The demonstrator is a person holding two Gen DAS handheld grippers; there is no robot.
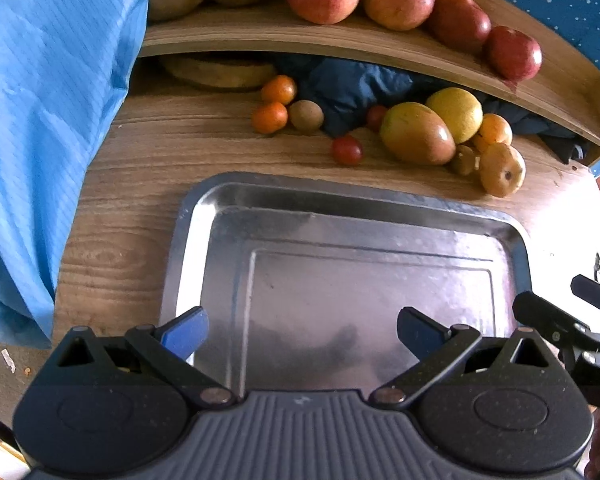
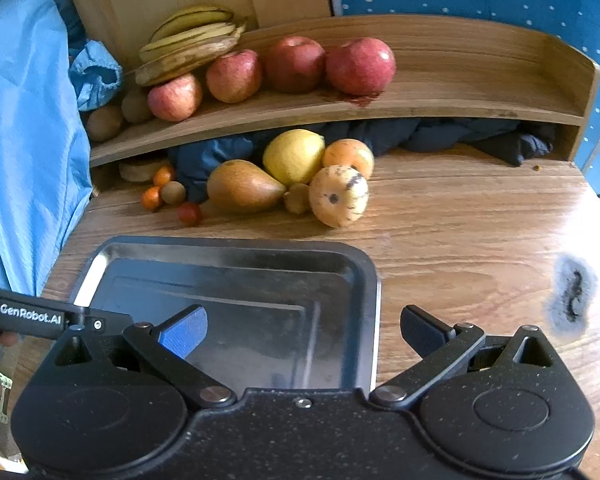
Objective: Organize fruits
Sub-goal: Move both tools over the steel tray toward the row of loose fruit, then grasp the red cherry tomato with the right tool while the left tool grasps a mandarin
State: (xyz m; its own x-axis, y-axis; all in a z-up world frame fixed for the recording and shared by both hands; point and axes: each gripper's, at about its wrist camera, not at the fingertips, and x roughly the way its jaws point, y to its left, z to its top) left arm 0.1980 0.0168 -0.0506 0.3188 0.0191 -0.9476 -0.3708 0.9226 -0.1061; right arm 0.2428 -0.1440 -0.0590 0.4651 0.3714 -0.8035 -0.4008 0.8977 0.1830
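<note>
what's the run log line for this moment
left gripper: open, over tray | right gripper: open, at tray's right edge | tray: no fruit | loose fruit: on table behind tray

- metal tray (image 2: 364,276) sits on the wooden table (image 2: 460,232), nearest the cameras, nothing in it
- behind the tray: loose fruit pile on the table, in front of the shelf (image 2: 420,104)
- pile, left to right: two tangerines (image 2: 152,197) with a kiwi (image 2: 173,192), cherry tomato (image 2: 189,213), mango (image 2: 242,187), lemon (image 2: 293,156), spotted pear (image 2: 339,195)
- crumpled cloth (image 2: 460,136) under the shelf, behind the pile
- on the shelf: four apples (image 2: 296,65) in a row, bananas (image 2: 188,46) behind them at left, kiwis at far left
</note>
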